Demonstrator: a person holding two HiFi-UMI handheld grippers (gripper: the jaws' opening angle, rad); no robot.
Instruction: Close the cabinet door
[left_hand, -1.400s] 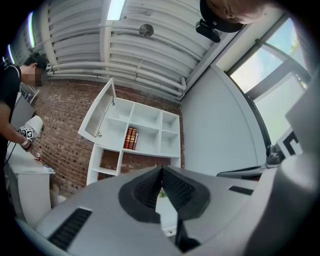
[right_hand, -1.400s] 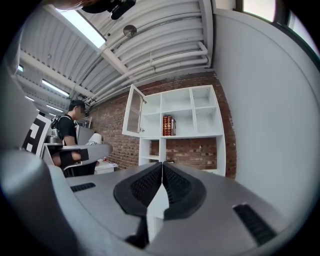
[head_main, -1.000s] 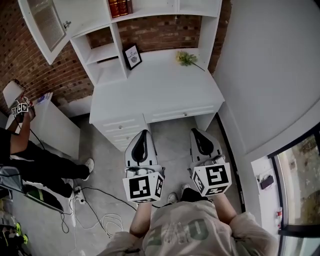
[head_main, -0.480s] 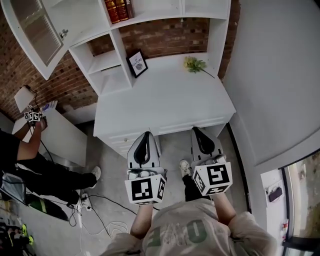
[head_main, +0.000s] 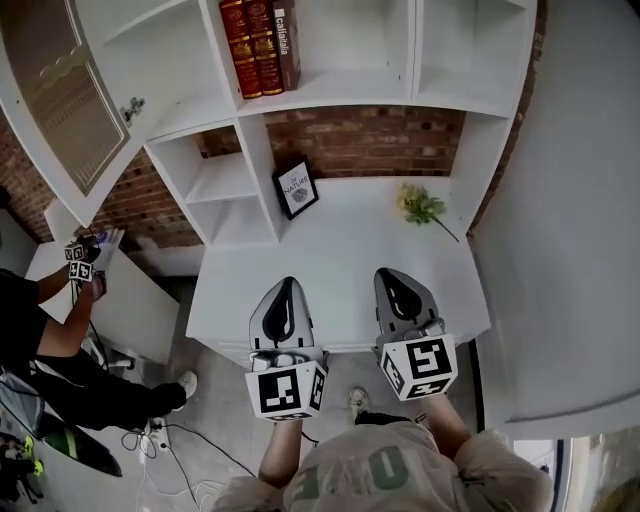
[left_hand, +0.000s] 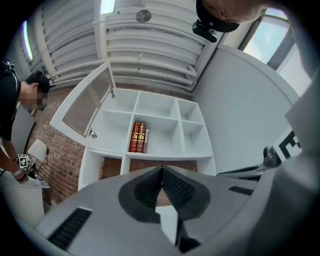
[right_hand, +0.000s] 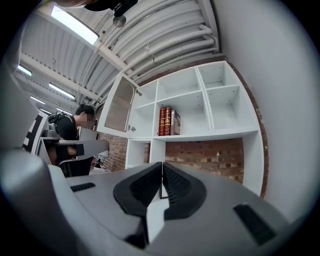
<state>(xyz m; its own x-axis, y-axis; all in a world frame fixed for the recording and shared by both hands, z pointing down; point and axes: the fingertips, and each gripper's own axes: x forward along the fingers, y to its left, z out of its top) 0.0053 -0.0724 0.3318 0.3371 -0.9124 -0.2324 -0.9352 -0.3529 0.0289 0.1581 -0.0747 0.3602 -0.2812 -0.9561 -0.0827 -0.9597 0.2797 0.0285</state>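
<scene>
Where a white desk (head_main: 340, 265) meets a red brick wall (head_main: 370, 140), a smooth, boxy white shelf unit (head_main: 345, 95) rises above it. Its door (head_main: 60, 100), a white frame round a translucent pane, stands swung open at the upper left. Books (head_main: 258, 45) stand upright in one cubby. A black frame (head_main: 297, 190) leans and a yellow sprig (head_main: 422, 207) lies on the desk. The left gripper (head_main: 284, 285) and right gripper (head_main: 393, 275) hover over the desk's front, well apart from the door, each with ribbed black jaws pressed together on nothing.
</scene>
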